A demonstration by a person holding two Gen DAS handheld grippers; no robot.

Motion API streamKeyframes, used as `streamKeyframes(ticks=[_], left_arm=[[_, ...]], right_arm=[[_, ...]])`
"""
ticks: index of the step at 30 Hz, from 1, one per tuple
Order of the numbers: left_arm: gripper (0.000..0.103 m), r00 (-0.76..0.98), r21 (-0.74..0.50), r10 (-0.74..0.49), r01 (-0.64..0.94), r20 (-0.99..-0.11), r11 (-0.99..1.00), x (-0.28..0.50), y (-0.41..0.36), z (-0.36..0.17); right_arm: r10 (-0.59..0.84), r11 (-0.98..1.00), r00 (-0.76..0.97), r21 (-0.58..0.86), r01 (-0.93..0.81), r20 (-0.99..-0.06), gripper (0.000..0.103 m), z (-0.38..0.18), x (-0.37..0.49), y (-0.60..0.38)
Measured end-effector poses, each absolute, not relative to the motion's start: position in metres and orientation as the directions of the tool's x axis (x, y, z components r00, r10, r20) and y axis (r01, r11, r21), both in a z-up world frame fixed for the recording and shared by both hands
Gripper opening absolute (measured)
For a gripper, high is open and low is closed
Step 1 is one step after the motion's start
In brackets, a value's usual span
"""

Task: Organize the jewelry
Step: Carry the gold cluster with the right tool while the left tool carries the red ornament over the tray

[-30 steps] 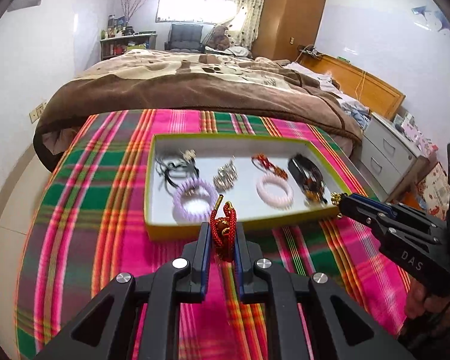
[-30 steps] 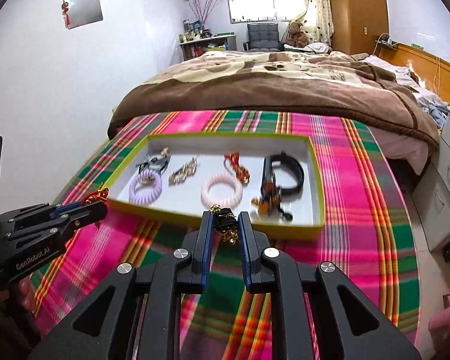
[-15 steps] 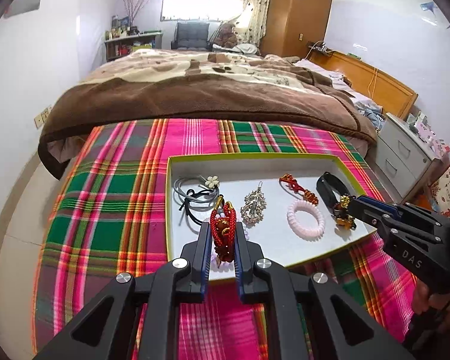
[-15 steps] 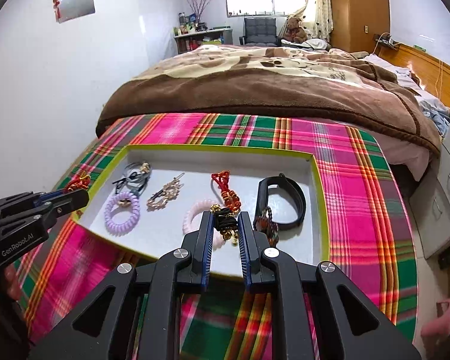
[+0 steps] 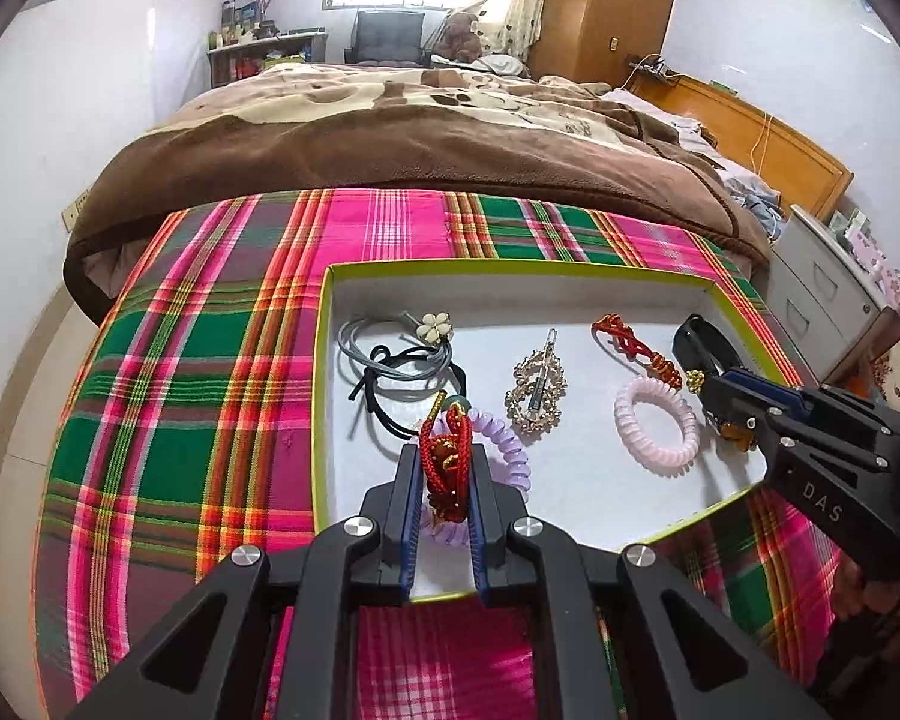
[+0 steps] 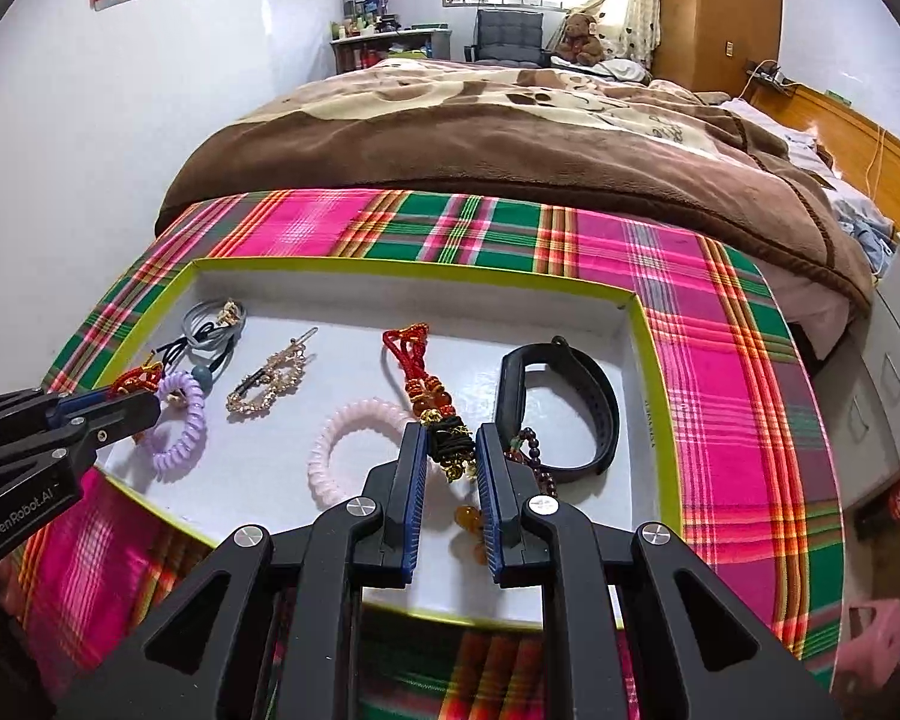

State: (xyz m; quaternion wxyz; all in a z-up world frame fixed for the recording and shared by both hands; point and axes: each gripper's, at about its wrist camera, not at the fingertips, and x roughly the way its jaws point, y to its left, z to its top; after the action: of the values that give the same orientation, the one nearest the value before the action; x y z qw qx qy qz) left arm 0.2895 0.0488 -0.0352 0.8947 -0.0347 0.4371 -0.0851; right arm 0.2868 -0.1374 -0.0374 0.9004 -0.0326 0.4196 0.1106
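Left wrist view: a red knotted cord charm (image 5: 447,462) is clamped in the left gripper (image 5: 444,468) over the tray (image 5: 510,267), mid-frame, where 2 coil hair ties, a hair clip (image 5: 537,393) and a wristband (image 6: 561,414) lie. A black-and-gold beaded charm (image 6: 450,444) is pinched by the right gripper (image 6: 448,450).

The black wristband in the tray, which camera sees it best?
The right wrist view: the black wristband shows nearly its whole loop, lying in the tray. In the left wrist view the right gripper hides most of it.

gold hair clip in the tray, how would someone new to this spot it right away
On the plaid cloth sits a white tray with a yellow-green rim. The gold hair clip lies mid-tray, between the purple coil tie and pink coil tie. It alone is sparkly metal.
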Motion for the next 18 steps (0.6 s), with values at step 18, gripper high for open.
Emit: streamKeyframes(ticks=[18], left_arm=[[0.018, 0.599, -0.147, -0.182, 0.108, -0.780, 0.983, 0.2890, 0.0470, -0.0381]], right_arm=[[0.161, 0.973, 0.622, 0.018, -0.230, -0.766, 0.019, -0.0408, 0.2863, -0.1344]])
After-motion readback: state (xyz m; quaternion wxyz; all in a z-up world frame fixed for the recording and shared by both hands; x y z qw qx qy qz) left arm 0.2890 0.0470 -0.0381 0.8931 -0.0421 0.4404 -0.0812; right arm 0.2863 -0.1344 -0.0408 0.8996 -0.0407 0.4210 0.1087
